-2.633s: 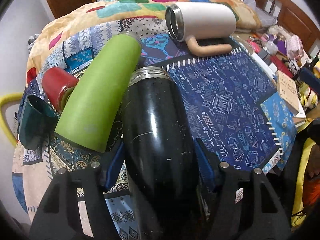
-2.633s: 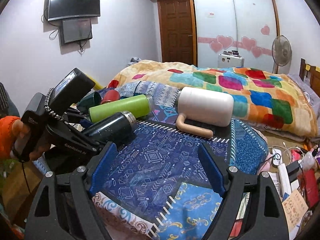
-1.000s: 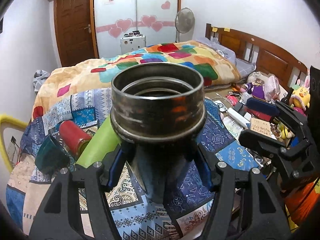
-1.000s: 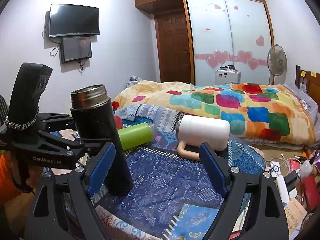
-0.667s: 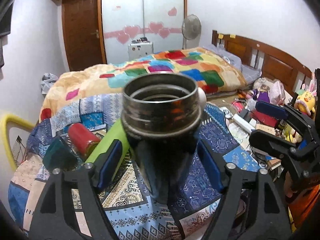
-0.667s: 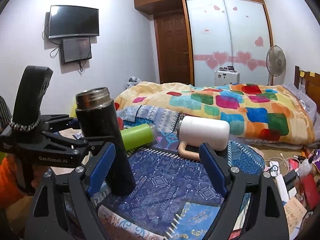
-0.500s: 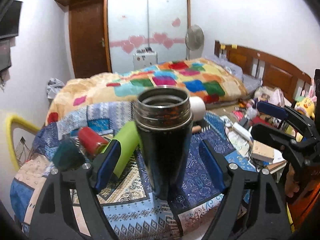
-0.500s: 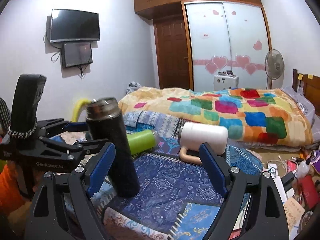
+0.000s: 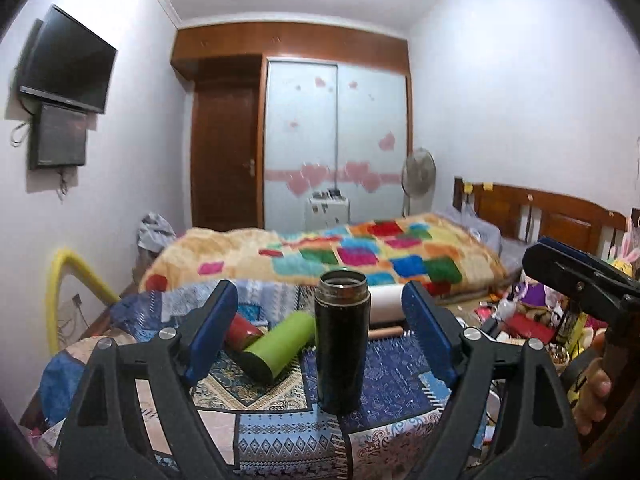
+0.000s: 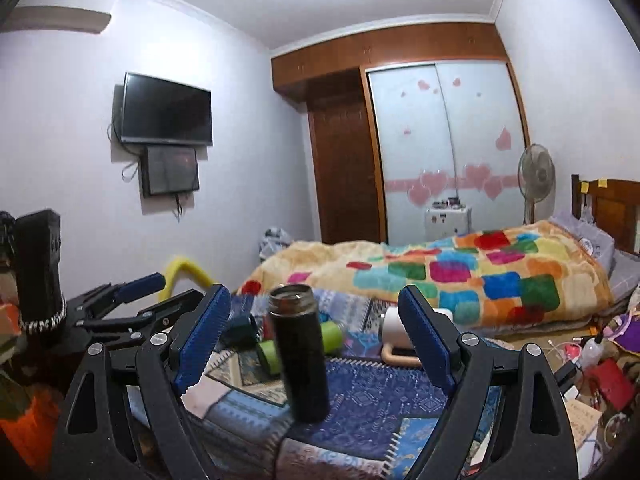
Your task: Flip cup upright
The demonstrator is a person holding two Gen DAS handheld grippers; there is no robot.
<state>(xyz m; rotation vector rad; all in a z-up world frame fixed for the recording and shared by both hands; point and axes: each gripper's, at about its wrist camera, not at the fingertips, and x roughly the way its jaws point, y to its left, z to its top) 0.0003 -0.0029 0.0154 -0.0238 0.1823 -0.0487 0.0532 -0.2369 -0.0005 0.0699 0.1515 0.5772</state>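
Note:
The black steel cup (image 9: 341, 340) stands upright on the patterned cloth (image 9: 400, 364), open mouth up; it also shows in the right wrist view (image 10: 301, 348). My left gripper (image 9: 320, 340) is open and empty, pulled back from the cup, its blue pads wide on either side. My right gripper (image 10: 316, 340) is open and empty, back from the cup. The left gripper appears at the left edge of the right wrist view (image 10: 132, 300).
A green bottle (image 9: 280, 346), a red cup (image 9: 242, 332) and a white mug with tan handle (image 9: 384, 310) lie on their sides behind the black cup. A dark teal cup (image 10: 240, 330) lies at far left. A bed with a colourful quilt (image 9: 360, 260) is behind. Clutter (image 10: 600, 376) fills the right.
The left gripper set the black cup upright on the cloth, opened, let go and drew back and up. The right gripper also drew back.

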